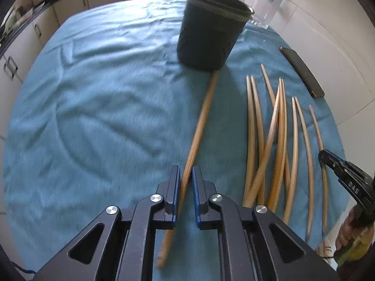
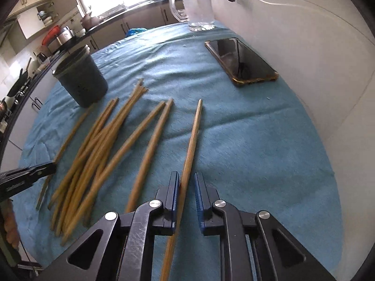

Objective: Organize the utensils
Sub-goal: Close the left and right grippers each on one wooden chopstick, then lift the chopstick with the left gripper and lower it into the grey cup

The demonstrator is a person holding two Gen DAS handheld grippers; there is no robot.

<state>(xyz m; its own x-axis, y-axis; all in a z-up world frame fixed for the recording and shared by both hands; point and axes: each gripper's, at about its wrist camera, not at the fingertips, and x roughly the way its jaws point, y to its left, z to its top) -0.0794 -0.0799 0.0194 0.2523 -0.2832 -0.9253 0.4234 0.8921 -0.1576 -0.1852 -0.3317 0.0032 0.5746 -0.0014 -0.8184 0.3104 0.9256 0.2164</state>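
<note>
On the tabletop, under a blue cloth: loose wooden chopsticks in a fanned pile, a dark perforated holder standing upright just beyond their far tips, a phone well apart toward the wall, and a clear jug at the far edge.

Left hand-held gripper: jaws narrowly apart, one chopstick running between them. It appears to touch the left pad; whether it is firmly clamped cannot be told. Its far tip reaches the base of the holder.

Right hand-held gripper: jaws likewise a little apart, a single chopstick lying between them against the left pad, separate from the pile; firm grip not confirmed.

Step in hand, as judged: picking up one stick per gripper for the holder, which looks empty so far. To do it well: close fully before lifting, hold near one end, tip the stick toward upright and lower it inside the rim without knocking the holder; keep the two grippers clear of each other.
</note>
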